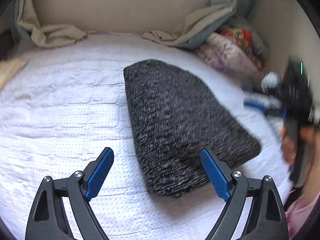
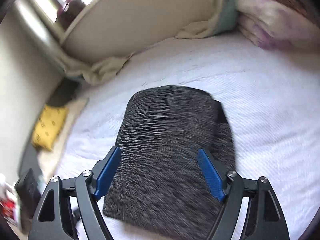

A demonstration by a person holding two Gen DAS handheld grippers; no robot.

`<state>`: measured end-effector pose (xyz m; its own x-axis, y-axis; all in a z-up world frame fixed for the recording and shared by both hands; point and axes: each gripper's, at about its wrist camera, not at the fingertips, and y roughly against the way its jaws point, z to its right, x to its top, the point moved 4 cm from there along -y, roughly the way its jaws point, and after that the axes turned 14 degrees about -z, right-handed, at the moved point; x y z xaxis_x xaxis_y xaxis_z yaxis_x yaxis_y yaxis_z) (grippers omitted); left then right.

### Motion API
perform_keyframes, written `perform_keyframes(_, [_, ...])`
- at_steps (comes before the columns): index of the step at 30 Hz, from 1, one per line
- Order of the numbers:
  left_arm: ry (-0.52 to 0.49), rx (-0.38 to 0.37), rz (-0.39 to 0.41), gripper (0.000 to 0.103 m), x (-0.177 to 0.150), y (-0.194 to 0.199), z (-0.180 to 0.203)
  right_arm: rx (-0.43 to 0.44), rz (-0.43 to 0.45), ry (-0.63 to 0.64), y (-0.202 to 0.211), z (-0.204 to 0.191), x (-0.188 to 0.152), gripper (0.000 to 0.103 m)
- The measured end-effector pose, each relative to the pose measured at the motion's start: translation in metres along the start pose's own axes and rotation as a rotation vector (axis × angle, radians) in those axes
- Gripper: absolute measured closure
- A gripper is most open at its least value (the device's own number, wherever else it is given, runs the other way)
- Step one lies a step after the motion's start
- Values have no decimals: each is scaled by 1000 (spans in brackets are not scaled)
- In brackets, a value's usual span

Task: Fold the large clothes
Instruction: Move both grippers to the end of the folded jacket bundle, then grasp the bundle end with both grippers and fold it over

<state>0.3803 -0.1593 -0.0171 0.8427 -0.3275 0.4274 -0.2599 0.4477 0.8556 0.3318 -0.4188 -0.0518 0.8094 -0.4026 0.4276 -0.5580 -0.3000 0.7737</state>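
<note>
A dark grey knitted garment (image 1: 180, 124) lies folded into a compact block on the white bed cover (image 1: 60, 110). My left gripper (image 1: 158, 156) is open and empty, above the bed at the garment's near left corner. In the right wrist view the same garment (image 2: 166, 150) lies under my right gripper (image 2: 159, 154), which is open and empty with its blue fingers (image 2: 210, 174) spread above the cloth. The right gripper also shows, blurred, at the right edge of the left wrist view (image 1: 260, 104), held by a hand.
A beige headboard (image 1: 120, 6) with crumpled beige cloth (image 1: 54, 34) runs along the far side. Folded patterned bedding (image 1: 234, 54) is stacked at the far right corner. A yellow item (image 2: 50, 126) lies beside the bed on the left.
</note>
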Motion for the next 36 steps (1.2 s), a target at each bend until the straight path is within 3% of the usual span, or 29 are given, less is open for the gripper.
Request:
perform_keyframes(3, [89,-122,-25,11,10,0,-17,68,3,-95,8,35,-5,23])
perform_keyframes(5, [137,-160,-45,11,16,-5,-28,105,-9,-161,4,59,-14,23])
perform_keyframes(9, [195,-237,-99,11,23,-25,-35,175,-130,-272,-26,88,-24,23])
perform_keyframes(15, [284,-407,-189,12,35,-63,-45,233,-196,-336,-55,109,-24,23])
perform_keyframes(18, [306,-409,-231,12,37,-80,-51,298,-232,-360,-73,114,-25,23])
perform_keyframes(28, [333,-515,-334,8,35,-126,-54,392,-296,-313,-103,104,-15,23])
perform_keyframes(35, [320,-543,-347,9,36,-138,-53,387,-381,-190,-134,72,1,20])
perform_keyframes(36, [314,-538,-346,9,37,-138,-52,382,-387,-176,-137,68,3,24])
